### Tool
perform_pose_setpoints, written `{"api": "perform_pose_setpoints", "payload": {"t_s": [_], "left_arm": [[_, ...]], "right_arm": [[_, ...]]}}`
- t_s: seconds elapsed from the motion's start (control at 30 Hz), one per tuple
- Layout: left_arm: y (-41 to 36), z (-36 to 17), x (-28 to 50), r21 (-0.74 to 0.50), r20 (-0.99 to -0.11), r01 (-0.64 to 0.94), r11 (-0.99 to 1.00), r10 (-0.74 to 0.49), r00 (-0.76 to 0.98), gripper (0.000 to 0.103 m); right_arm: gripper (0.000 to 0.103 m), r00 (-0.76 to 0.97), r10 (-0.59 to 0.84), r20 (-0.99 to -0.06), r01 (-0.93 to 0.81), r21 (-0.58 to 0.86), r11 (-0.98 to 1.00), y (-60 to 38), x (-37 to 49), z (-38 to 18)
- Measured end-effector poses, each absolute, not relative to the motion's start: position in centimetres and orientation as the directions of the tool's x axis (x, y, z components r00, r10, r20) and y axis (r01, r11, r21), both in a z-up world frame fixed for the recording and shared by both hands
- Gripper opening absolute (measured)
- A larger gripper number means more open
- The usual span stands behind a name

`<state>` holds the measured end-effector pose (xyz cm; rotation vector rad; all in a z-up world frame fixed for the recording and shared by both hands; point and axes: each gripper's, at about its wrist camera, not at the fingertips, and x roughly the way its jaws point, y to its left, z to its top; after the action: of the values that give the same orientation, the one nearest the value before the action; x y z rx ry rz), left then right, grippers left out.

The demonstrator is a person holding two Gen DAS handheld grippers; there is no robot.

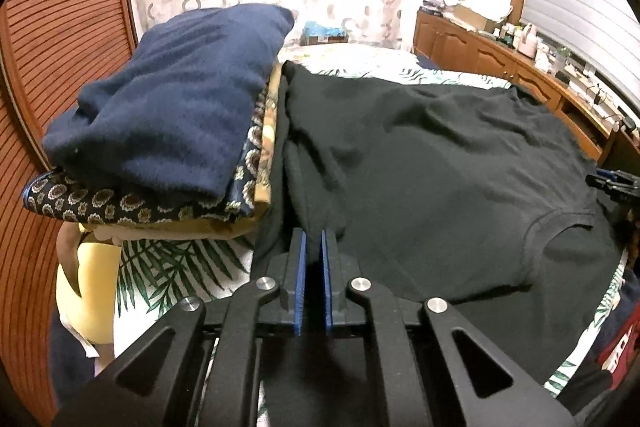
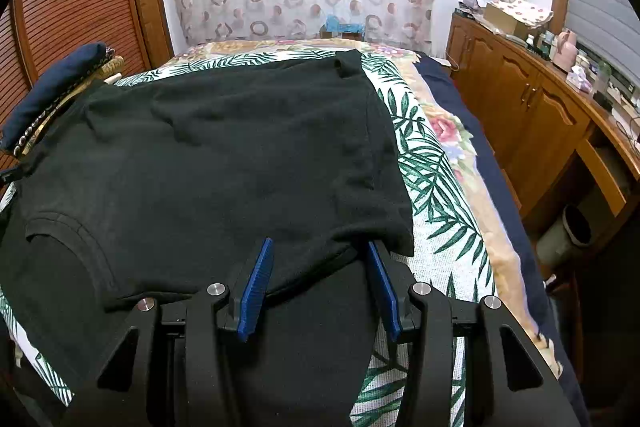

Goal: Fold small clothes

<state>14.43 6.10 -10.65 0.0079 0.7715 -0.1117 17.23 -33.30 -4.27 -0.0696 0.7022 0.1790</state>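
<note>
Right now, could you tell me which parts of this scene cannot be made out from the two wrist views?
- Left wrist view: the left gripper pinches a fold of the black T-shirt; the gripped fabric hides the pad tips.
- Left wrist view: the lower layers of the folded pile are covered by the navy blanket on top.
- Right wrist view: the shirt's right sleeve drapes over the open right gripper; contact is unclear.
- Both views: the items on the cabinet are too small.

The T-shirt (image 2: pixel 224 155) is black. The bedsheet (image 2: pixel 436 187) is white with green palm leaves. The fingers (image 2: pixel 256 287) carry blue pads. The top folded garment (image 1: pixel 168 99) is navy.
</note>
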Motion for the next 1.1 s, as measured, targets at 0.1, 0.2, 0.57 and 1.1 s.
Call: {"api": "perform_pose_setpoints", "payload": {"t_s": [0.1, 0.2, 0.57, 1.1], "left_arm": [[6.3, -10.0, 14.0, -0.035, -0.673, 0.097, 0.995, -0.095, 0.734, 0.007], [6.1, -9.3, 13.9, -0.039, -0.657, 0.095, 0.995, -0.097, 0.748, 0.007], [4.7, -6.5, 12.6, -0.038, -0.569, 0.112, 0.993, -0.113, 0.815, 0.007], [5.4, -2.1, 9.3, -0.086, -0.443, 0.13, 0.988, -0.155, 0.883, 0.007]], "right_arm": [[0.05, 0.748, 0.142, -0.648, -0.187, -0.001, 0.982, -33.4, 17.3, -4.3], [0.049, 0.744, 0.134, -0.655, -0.203, -0.03, 0.979, -33.2, 17.3, -4.2], [0.005, 0.77, 0.113, -0.628, -0.233, -0.113, 0.966, -32.6, 17.0, -3.2], [0.003, 0.877, 0.204, -0.435, -0.263, -0.081, 0.961, -33.2, 10.8, 1.4]]}}
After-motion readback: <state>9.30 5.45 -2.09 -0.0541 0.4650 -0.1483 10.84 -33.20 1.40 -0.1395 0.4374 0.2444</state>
